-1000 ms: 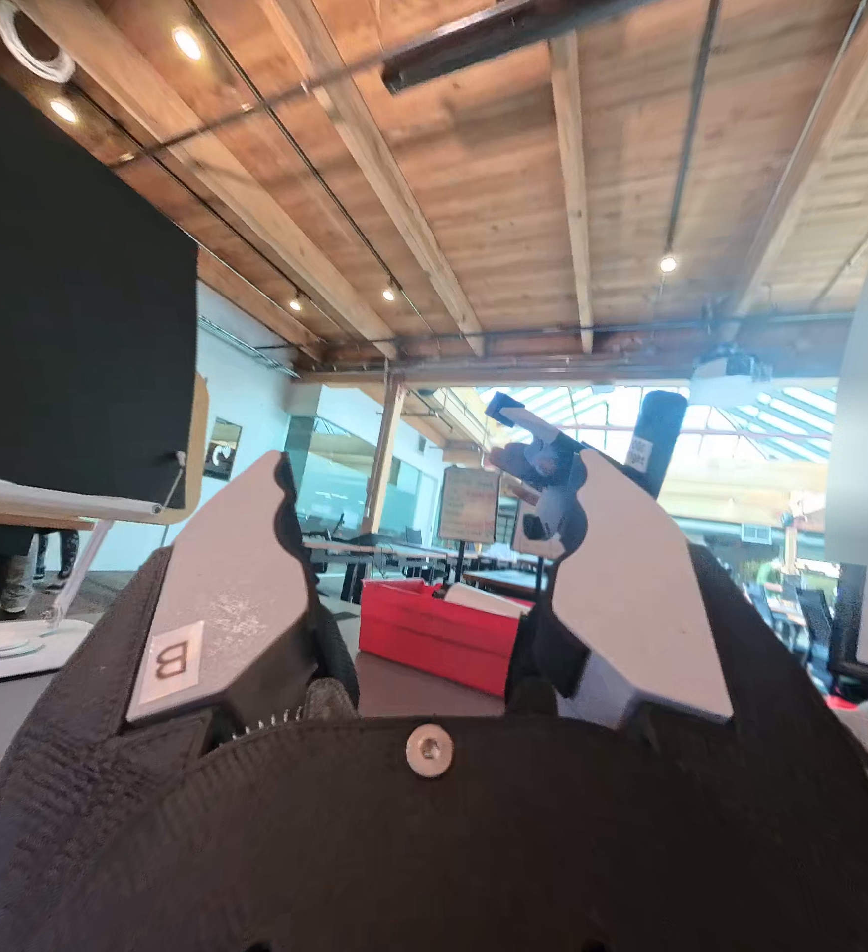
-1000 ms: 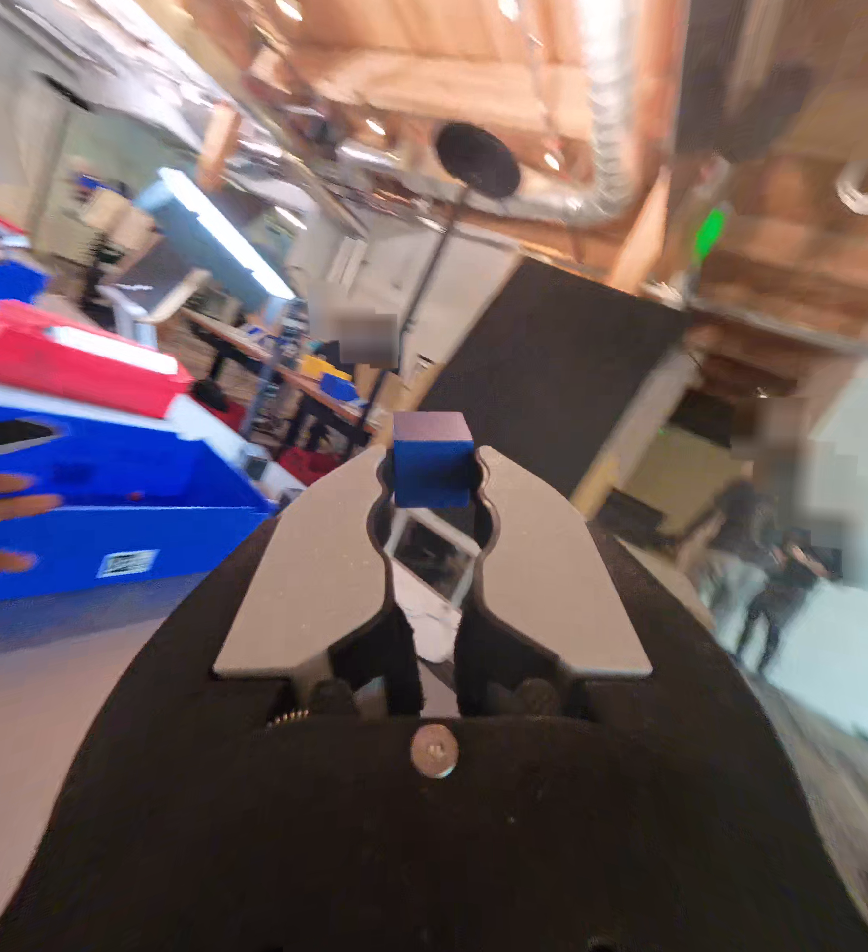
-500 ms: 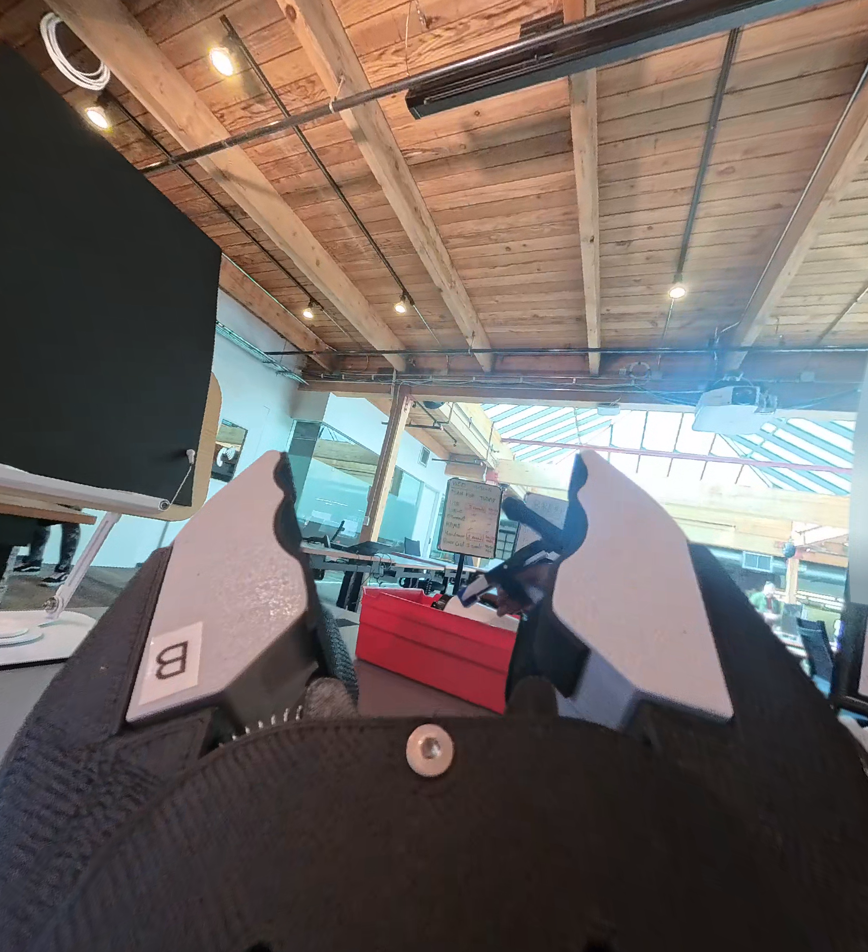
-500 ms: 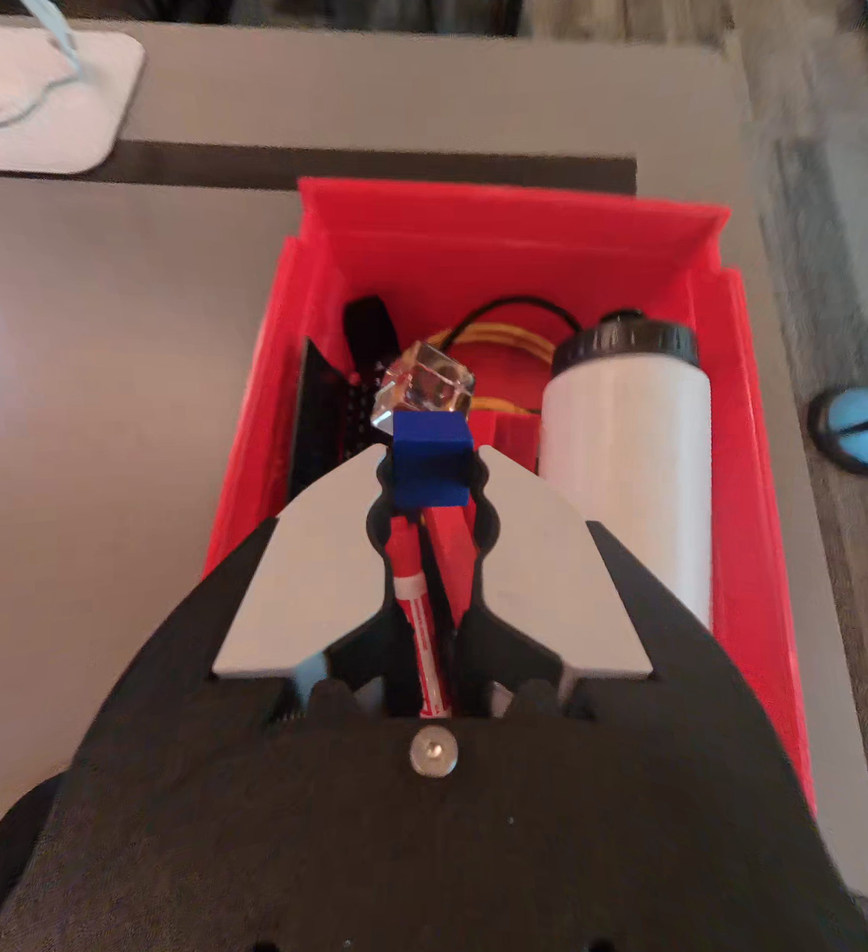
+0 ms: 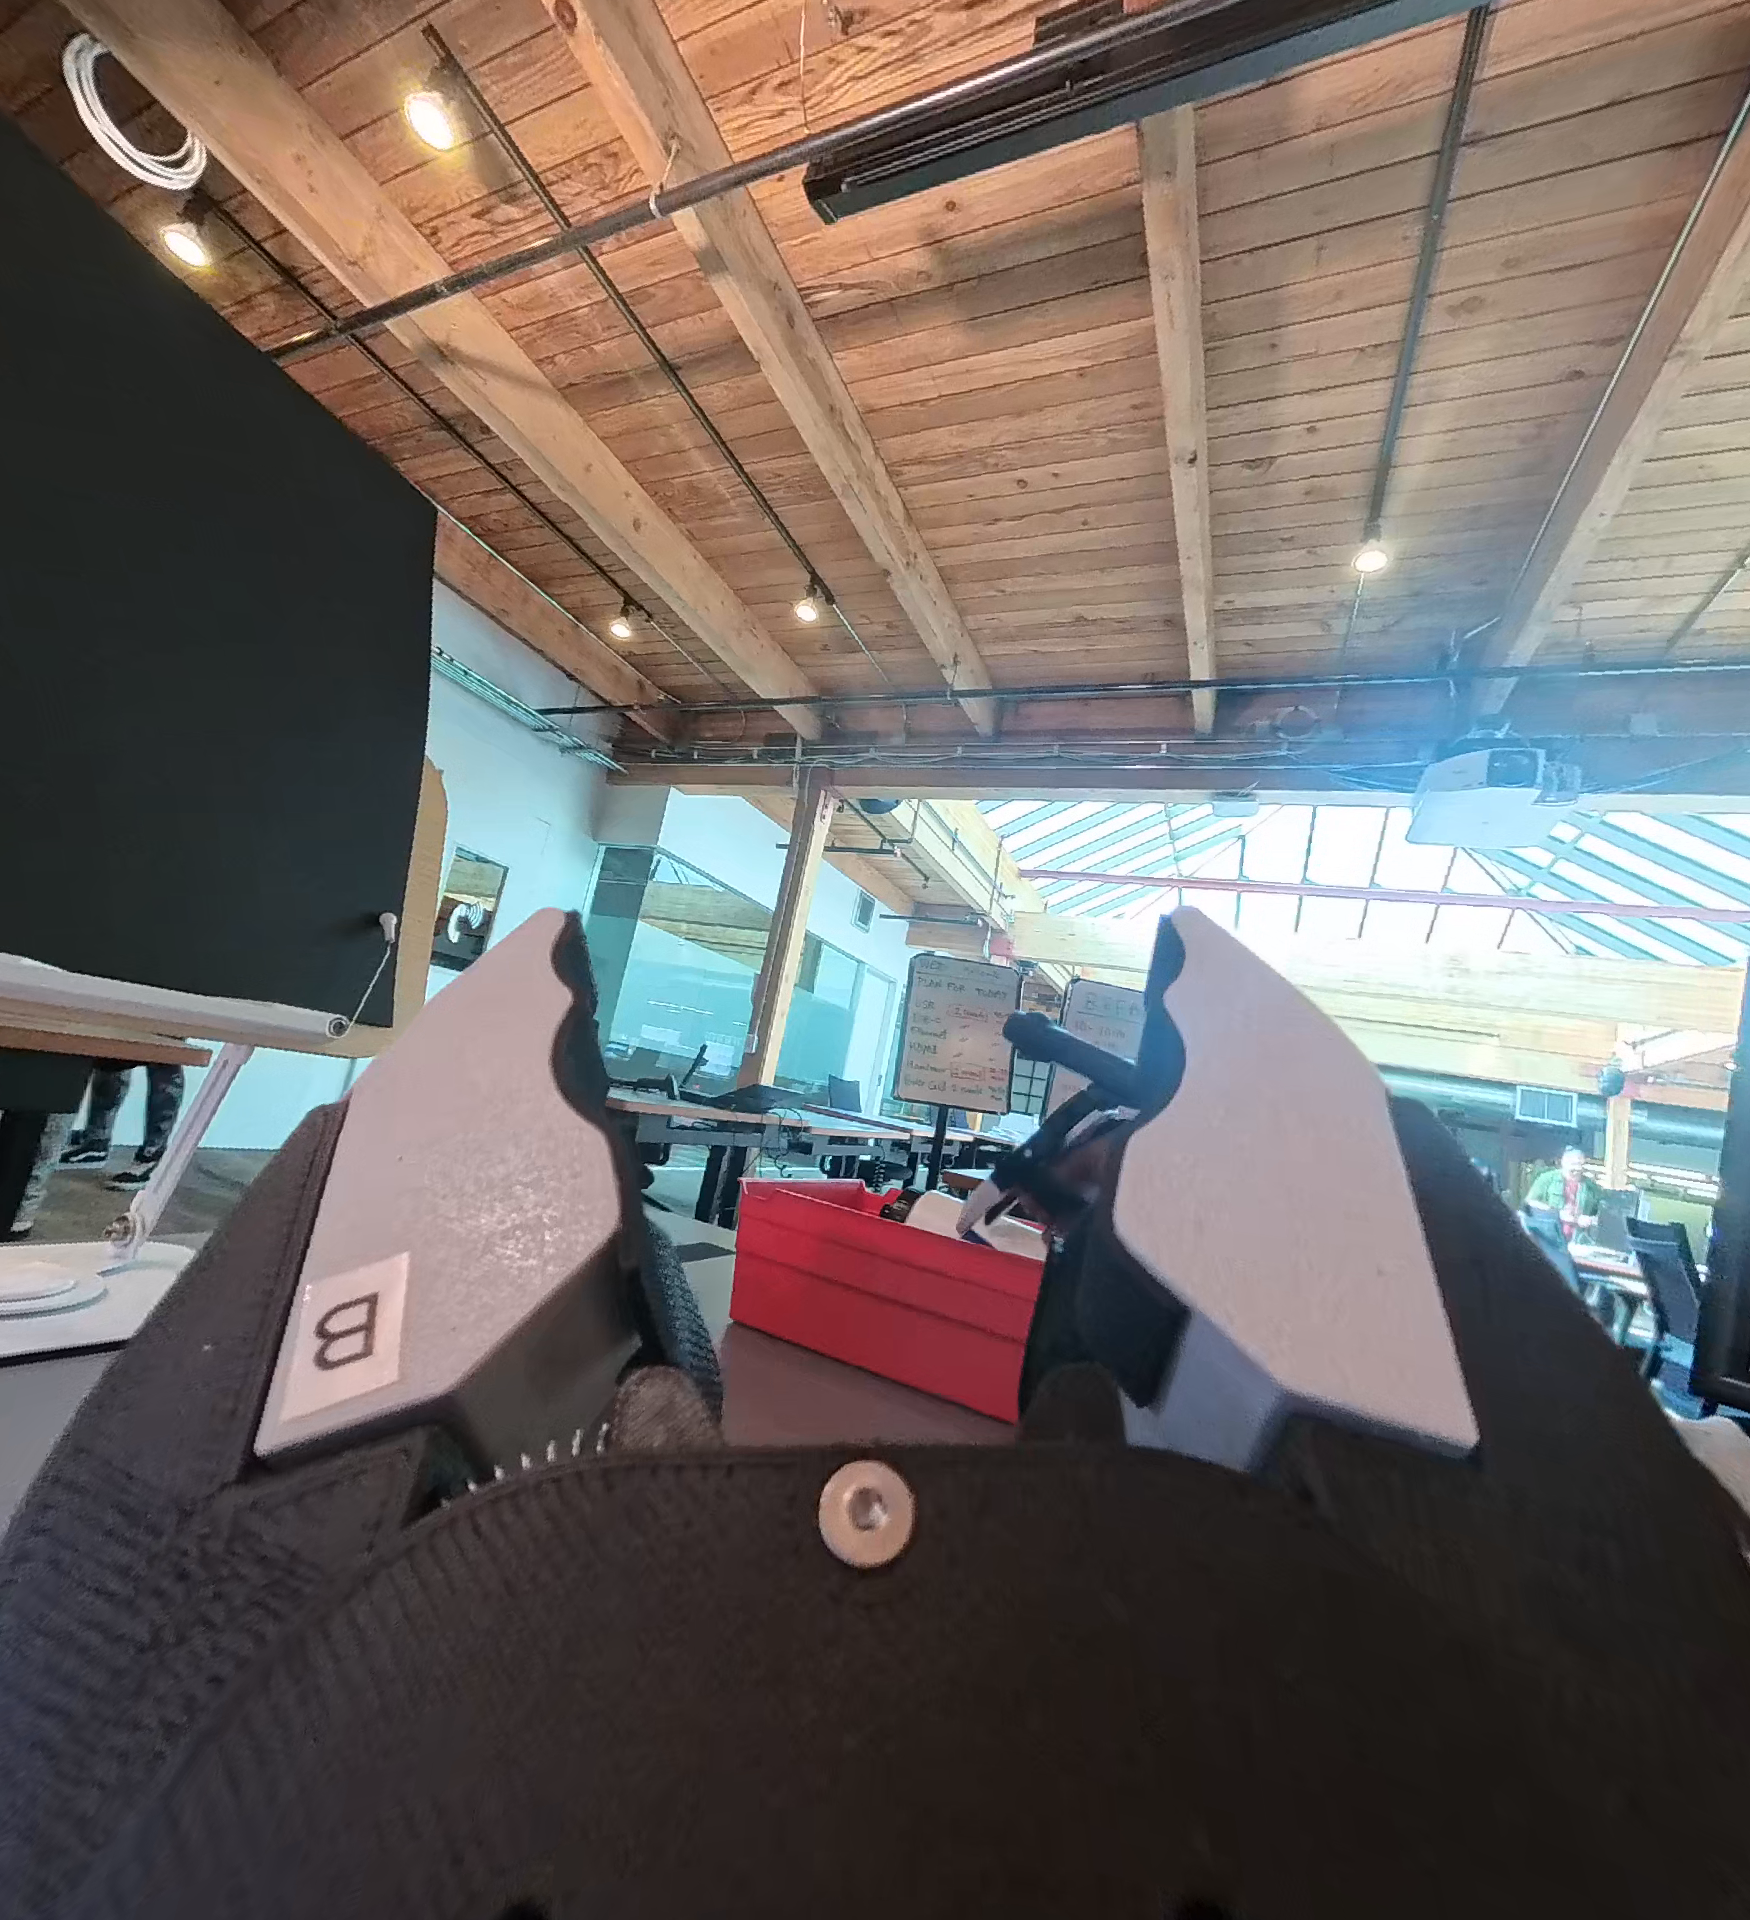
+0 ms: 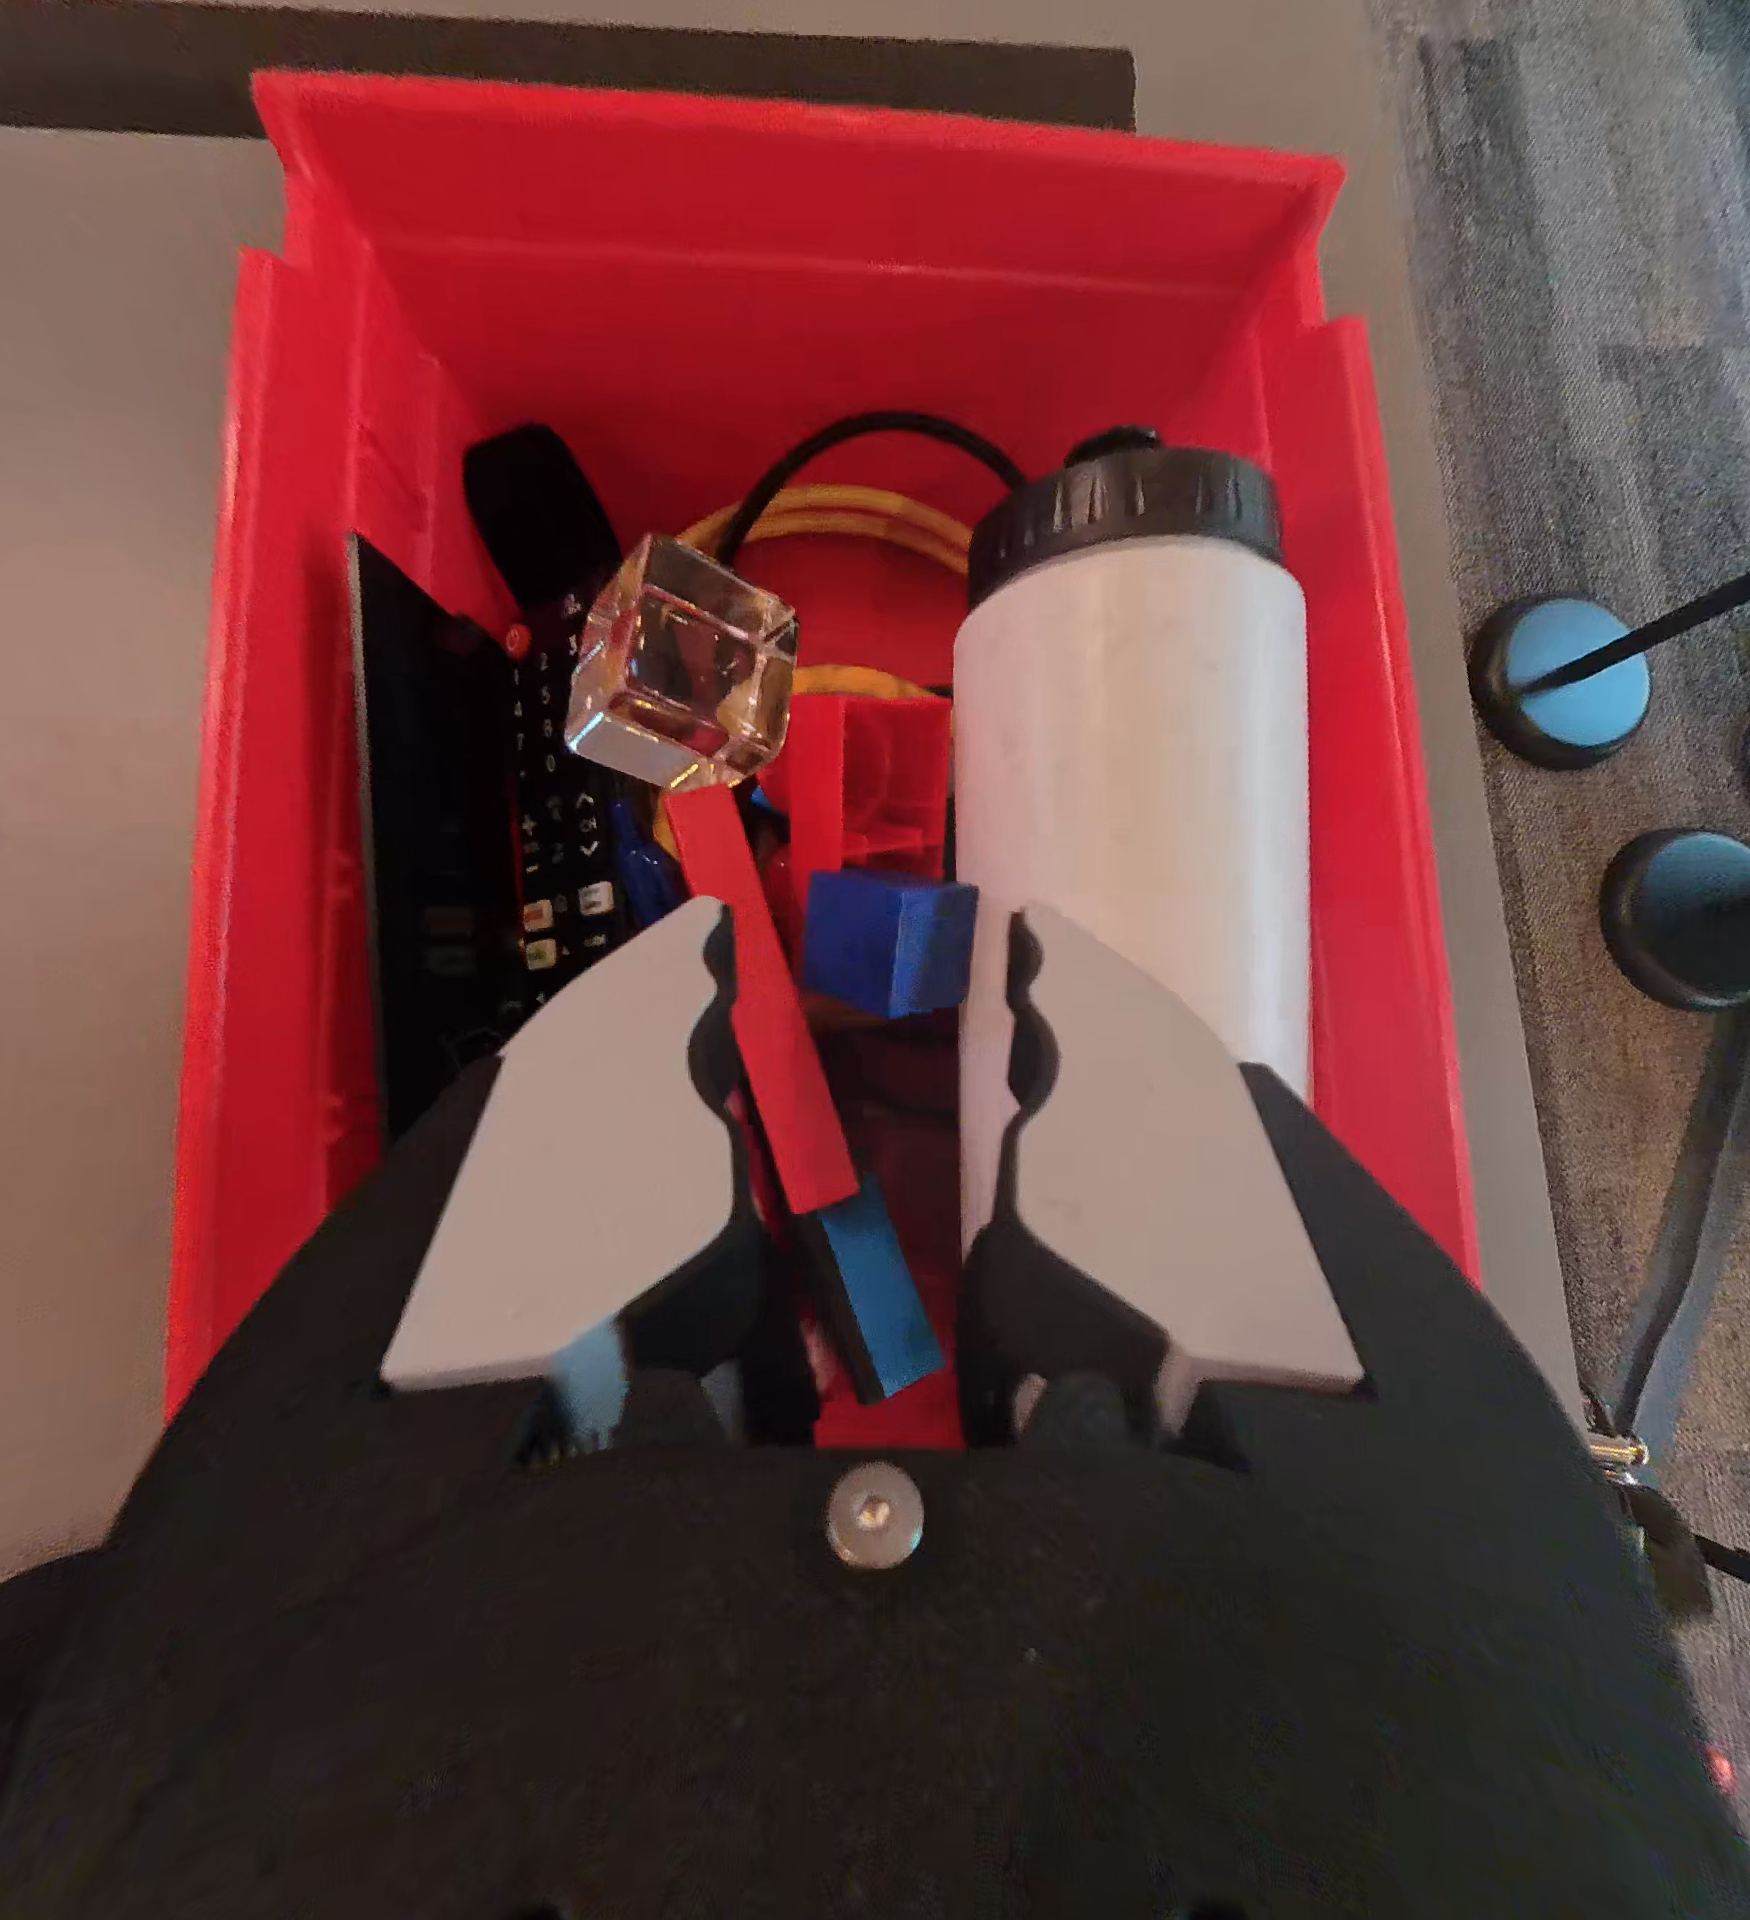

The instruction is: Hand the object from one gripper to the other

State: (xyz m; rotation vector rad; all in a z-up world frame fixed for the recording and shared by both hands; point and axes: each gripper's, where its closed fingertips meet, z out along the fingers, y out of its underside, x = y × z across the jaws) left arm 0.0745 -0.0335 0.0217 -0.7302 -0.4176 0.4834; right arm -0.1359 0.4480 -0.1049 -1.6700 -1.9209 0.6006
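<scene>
Blue cube (image 6: 886, 954) loose between spread fingers of right gripper (image 6: 866, 914) above red bin (image 6: 809, 260), beside white bottle (image 6: 1131, 790), left gripper (image 5: 860, 930) spread, empty.

Bin (image 6: 809, 239): showing bright red throughout. Cube (image 6: 886, 951): showing solid blue. Bottle (image 6: 1131, 810): showing white w/ black ribbed cap. Clear block (image 6: 684, 675): showing colourless, see-thru. Remote (image 6: 549, 831): showing black w/ coloured btns. Gripper fingers (image 6: 590, 1164): showing plain grey on black body.
</scene>
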